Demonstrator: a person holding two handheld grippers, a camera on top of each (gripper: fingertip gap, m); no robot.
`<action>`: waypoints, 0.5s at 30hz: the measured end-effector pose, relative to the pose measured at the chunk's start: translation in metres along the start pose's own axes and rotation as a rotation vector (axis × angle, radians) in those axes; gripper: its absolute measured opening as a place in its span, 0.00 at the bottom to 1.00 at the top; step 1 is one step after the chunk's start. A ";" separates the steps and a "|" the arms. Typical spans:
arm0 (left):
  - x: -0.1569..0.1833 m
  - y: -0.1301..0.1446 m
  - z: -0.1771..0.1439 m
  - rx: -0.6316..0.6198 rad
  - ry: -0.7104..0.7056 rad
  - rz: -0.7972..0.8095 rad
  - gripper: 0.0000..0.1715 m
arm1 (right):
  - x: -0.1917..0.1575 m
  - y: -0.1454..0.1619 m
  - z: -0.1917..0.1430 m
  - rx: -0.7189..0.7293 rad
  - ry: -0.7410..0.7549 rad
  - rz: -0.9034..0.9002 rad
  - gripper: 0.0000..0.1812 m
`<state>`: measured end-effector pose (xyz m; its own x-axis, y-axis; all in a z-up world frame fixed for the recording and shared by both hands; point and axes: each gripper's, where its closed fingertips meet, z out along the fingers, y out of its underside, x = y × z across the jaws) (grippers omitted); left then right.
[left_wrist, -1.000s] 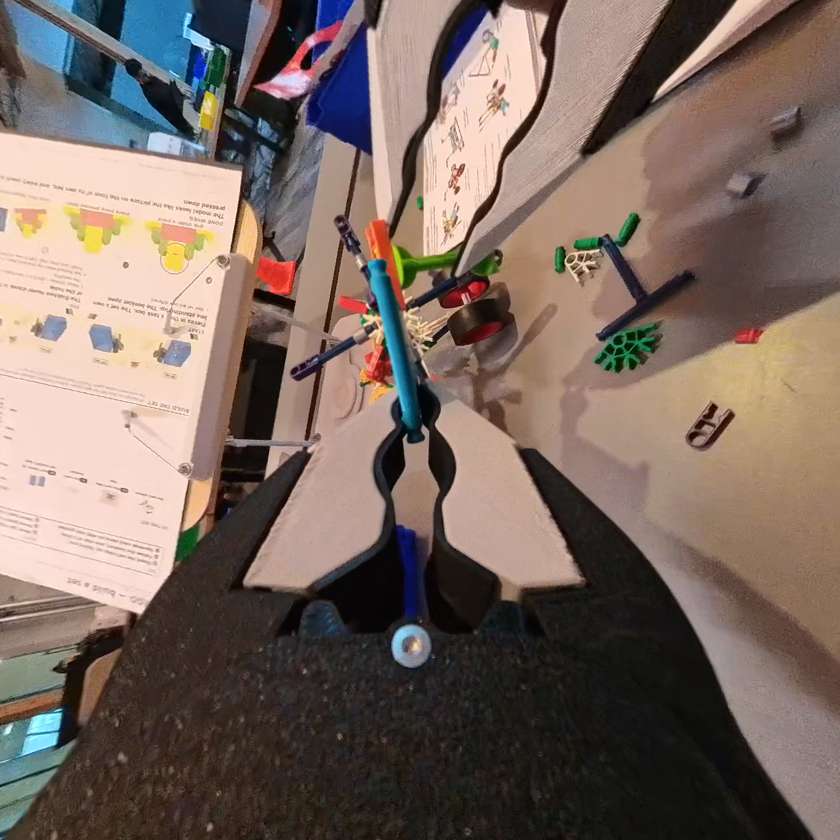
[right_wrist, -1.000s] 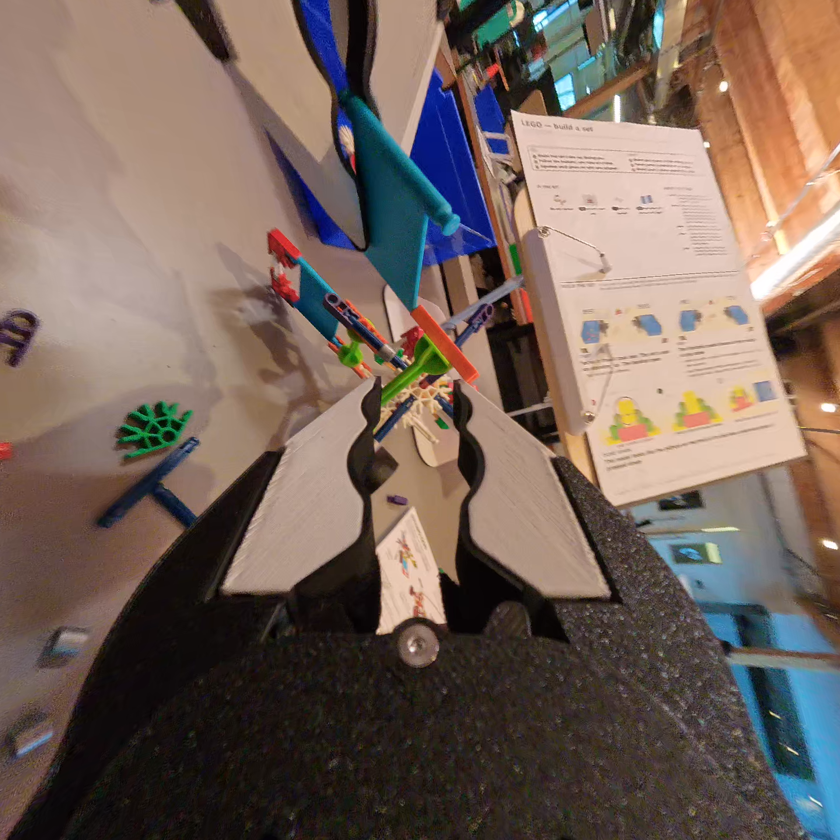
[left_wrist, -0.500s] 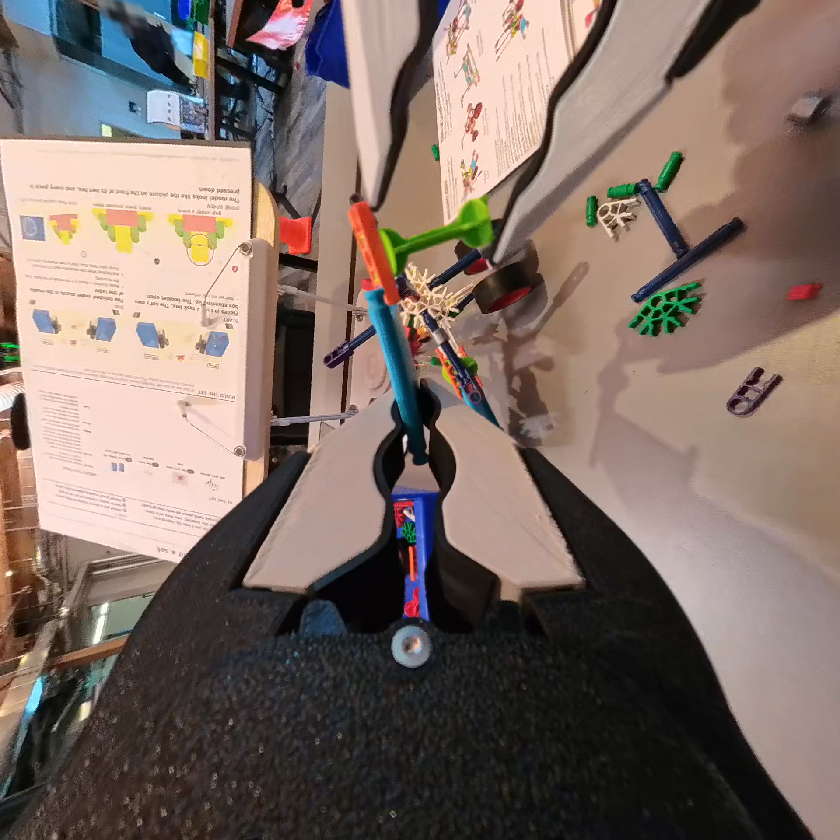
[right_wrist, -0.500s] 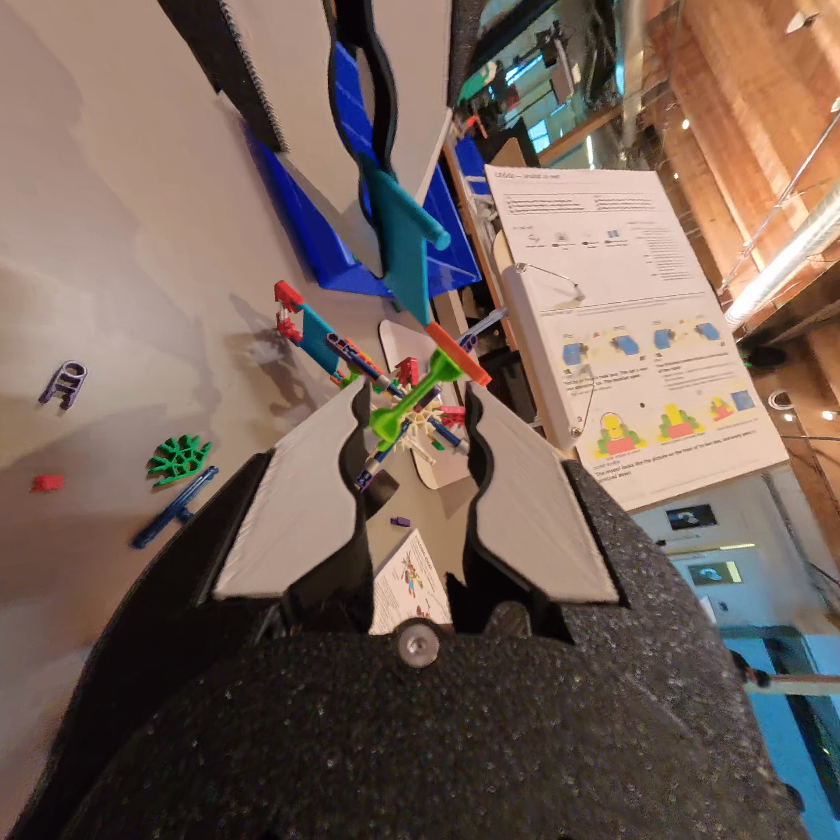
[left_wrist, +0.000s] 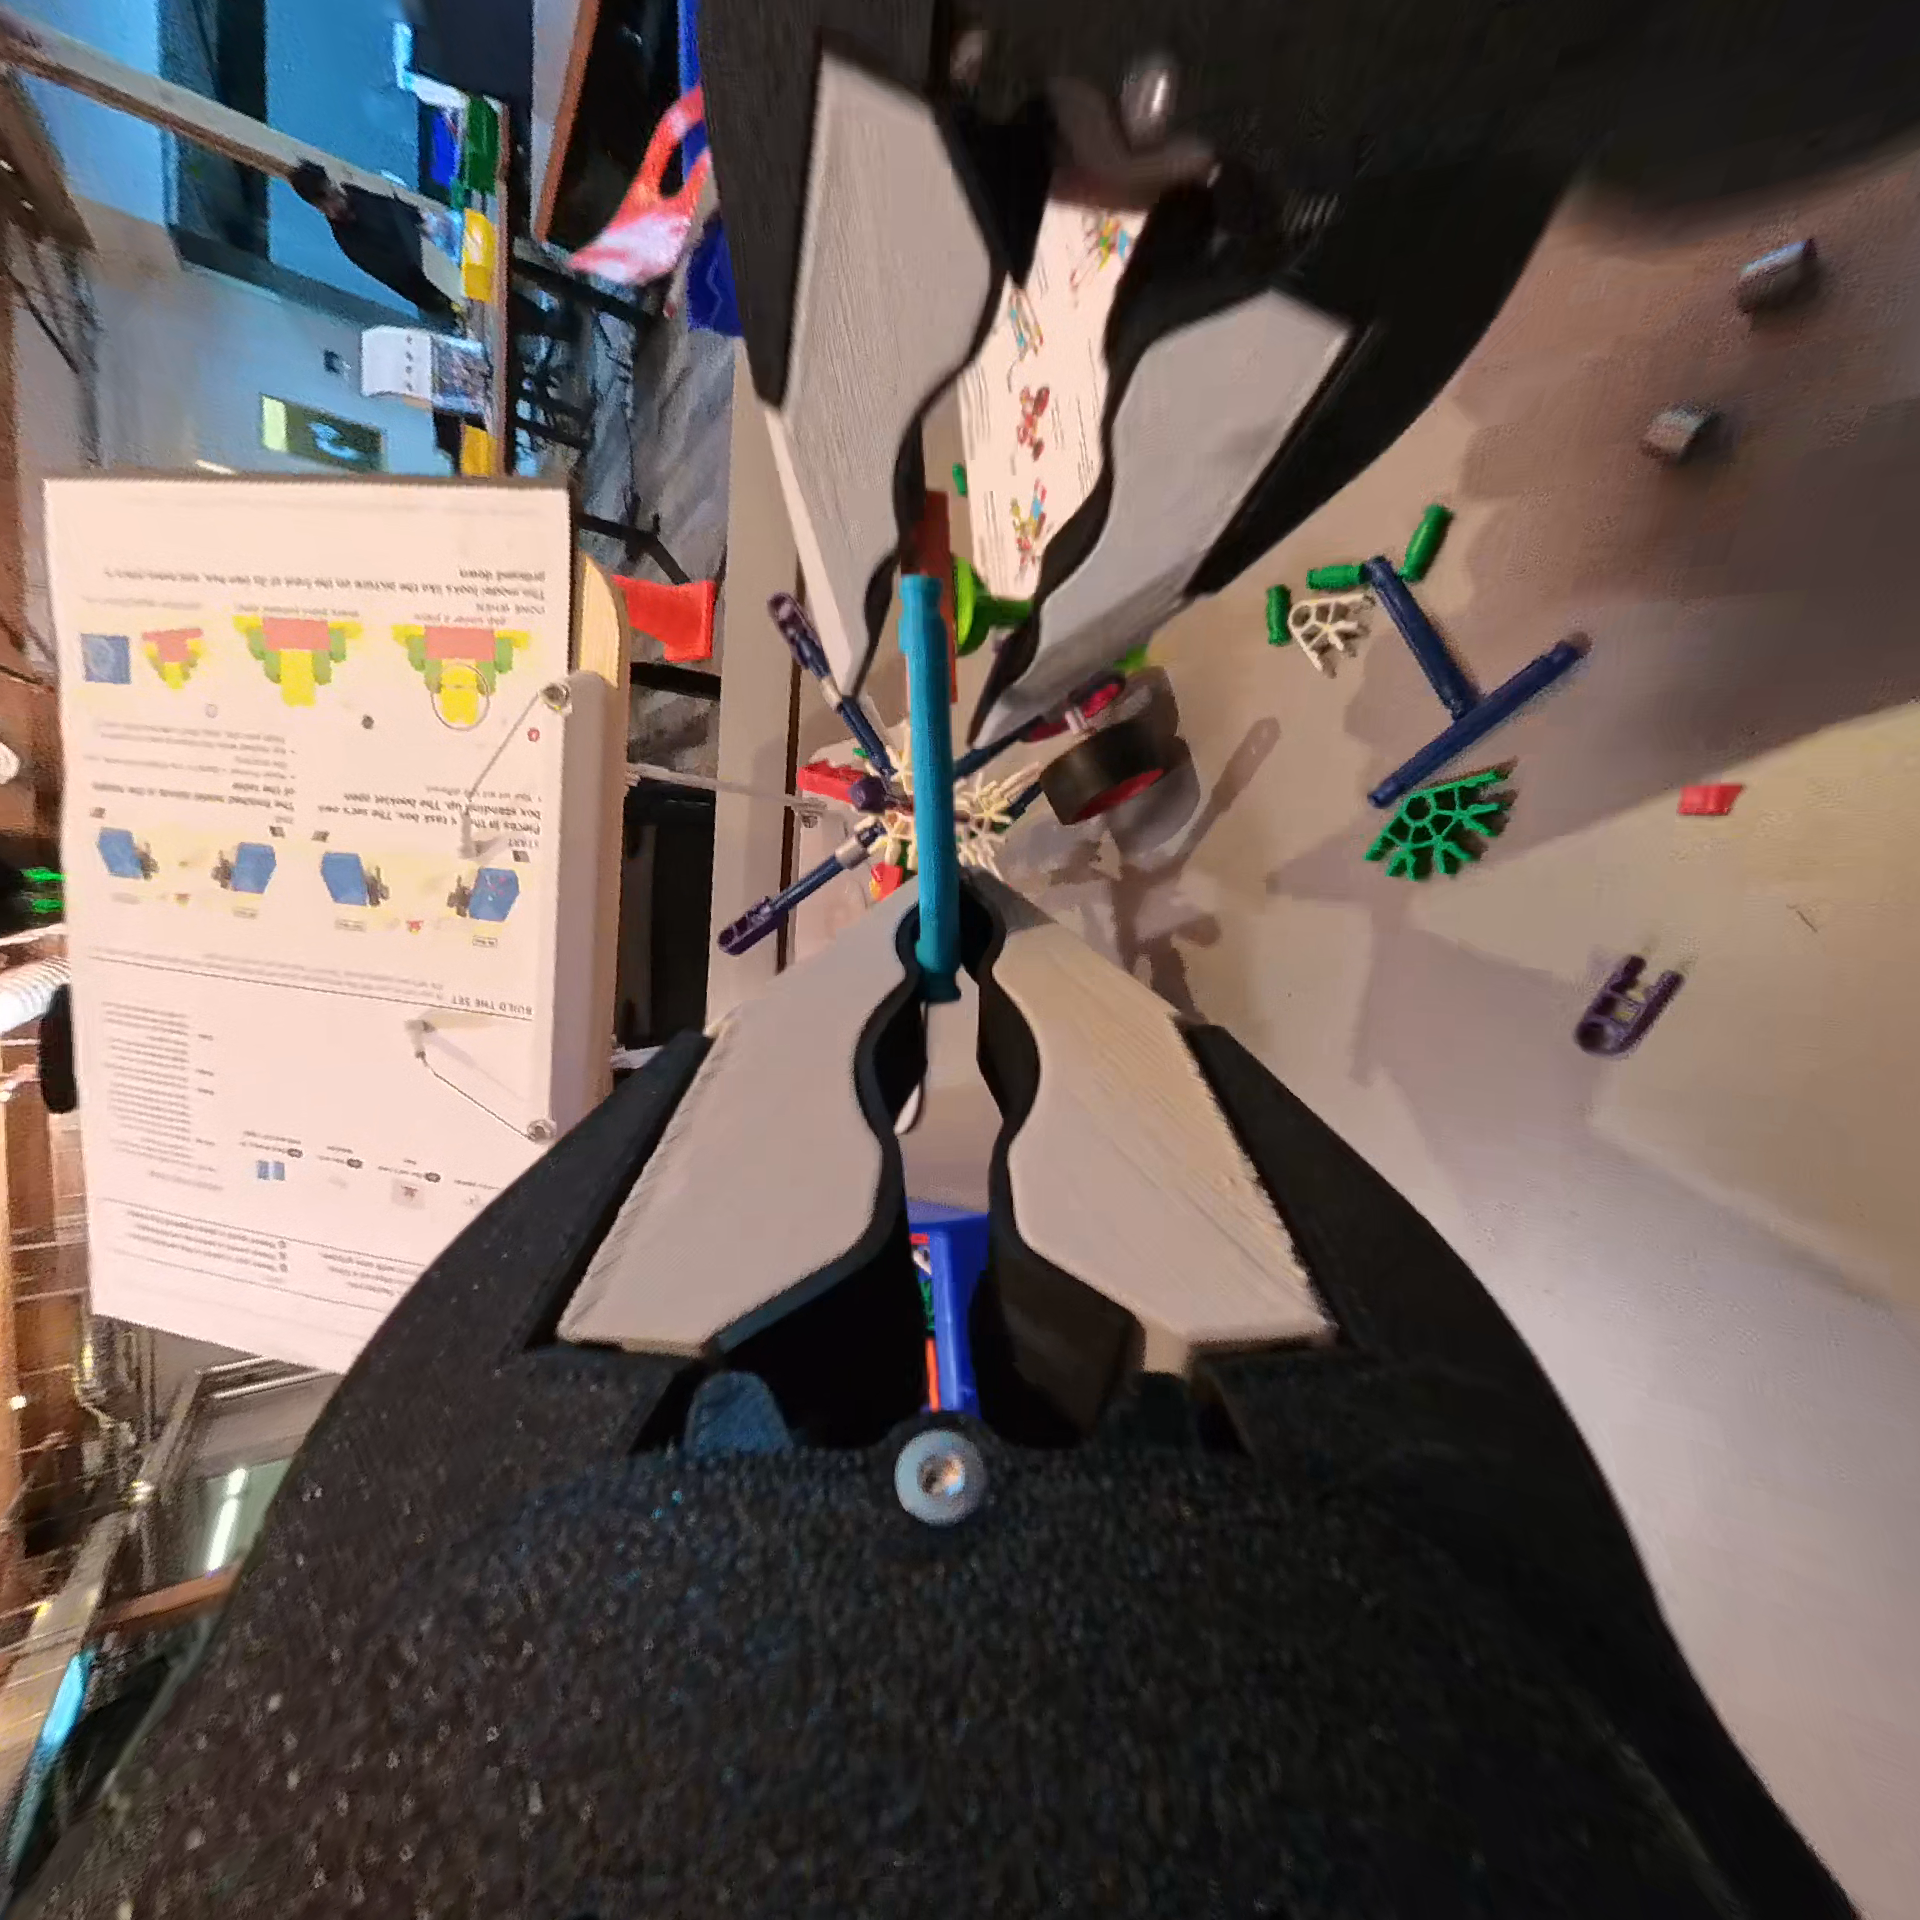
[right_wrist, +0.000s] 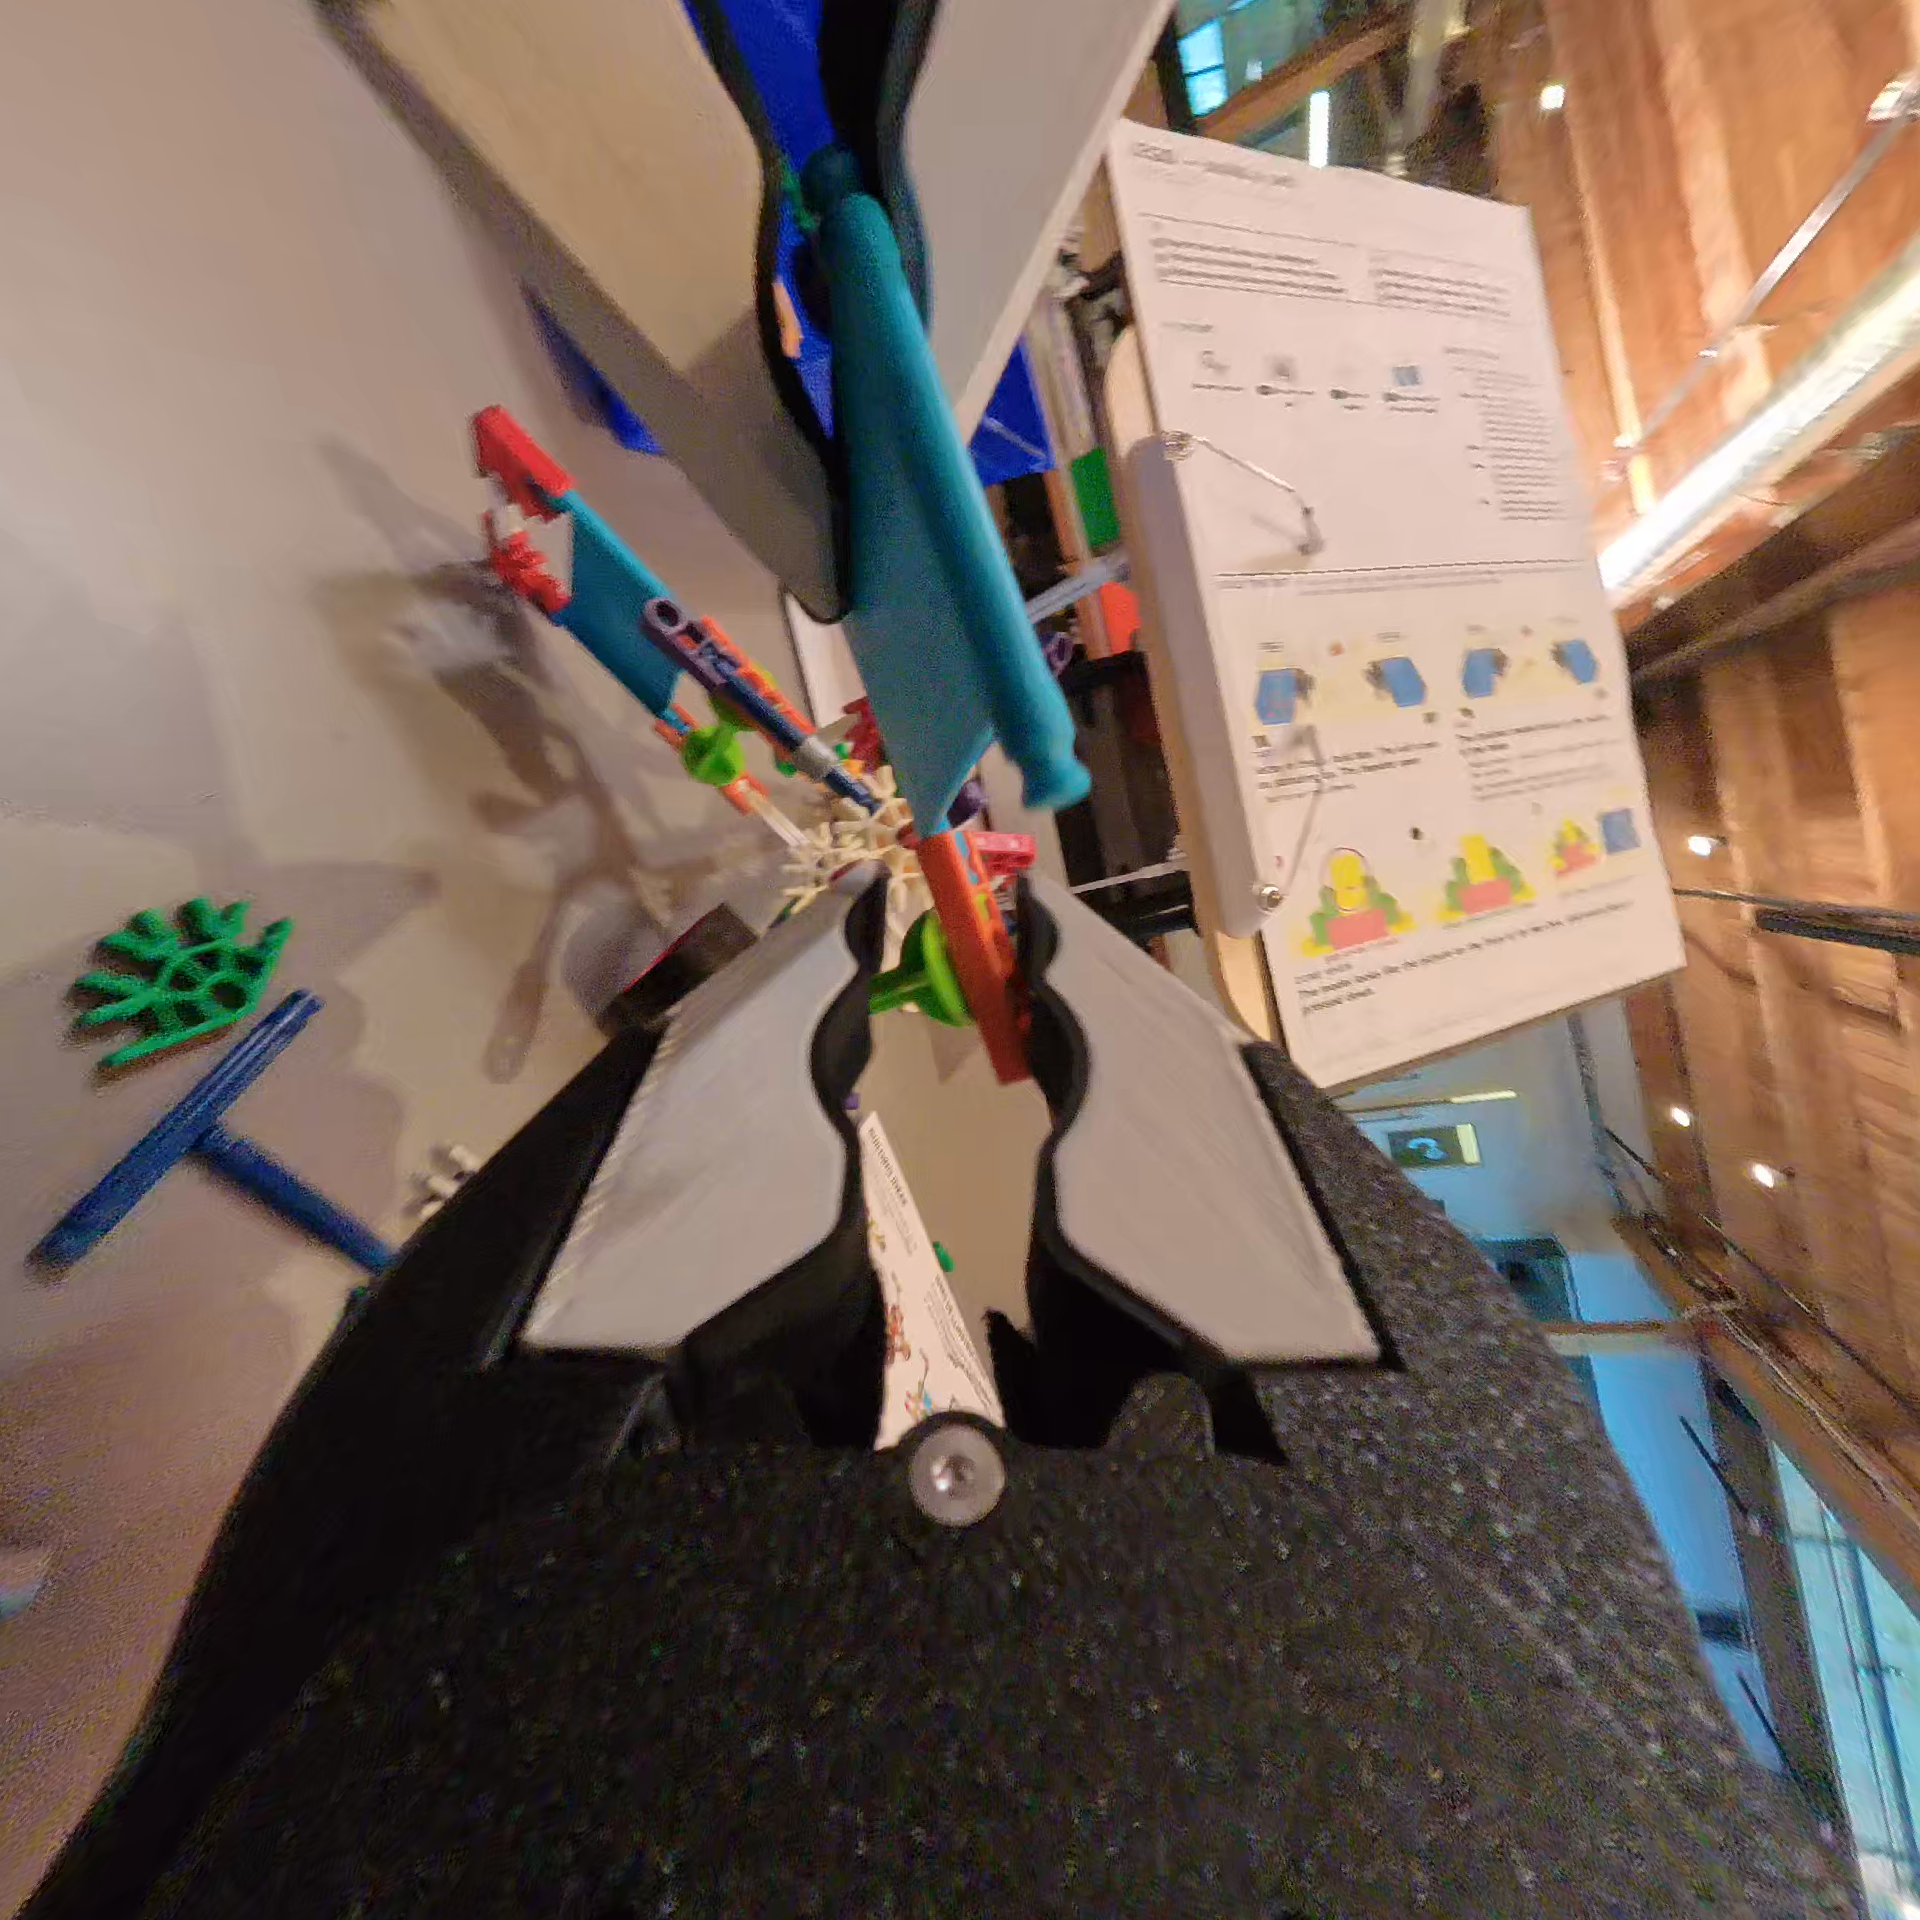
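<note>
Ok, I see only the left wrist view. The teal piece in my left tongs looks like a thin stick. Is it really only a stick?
Observer: No. The right wrist view shows that the teal piece in the left tongs is a flat triangular panel with a rod along one edge. You see it edge-on.
Operator: And are the right tongs closed on something?
Observer: The right tongs are open. An orange bar and a green connector lie between them; I cannot tell if they touch.
Operator: Is anything hidden behind the model?
Observer: Yes, a second teal panel with red connectors at its end.
</note>
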<state>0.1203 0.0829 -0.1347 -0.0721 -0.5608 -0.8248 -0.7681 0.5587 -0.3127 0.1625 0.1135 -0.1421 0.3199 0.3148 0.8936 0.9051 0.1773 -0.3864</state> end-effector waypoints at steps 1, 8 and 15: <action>-0.001 -0.002 0.000 0.001 -0.014 0.006 0.00 | 0.005 -0.001 0.002 0.008 0.030 0.020 0.07; -0.005 -0.018 0.005 0.088 -0.111 -0.104 0.00 | 0.014 0.008 0.007 0.053 0.091 0.217 0.04; 0.007 -0.040 0.010 0.289 -0.219 -0.345 0.01 | 0.019 -0.002 0.003 0.162 0.039 0.542 0.02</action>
<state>0.1564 0.0628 -0.1329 0.3140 -0.6184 -0.7204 -0.5140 0.5273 -0.6766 0.1662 0.1217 -0.1247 0.7393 0.3670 0.5646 0.5553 0.1421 -0.8195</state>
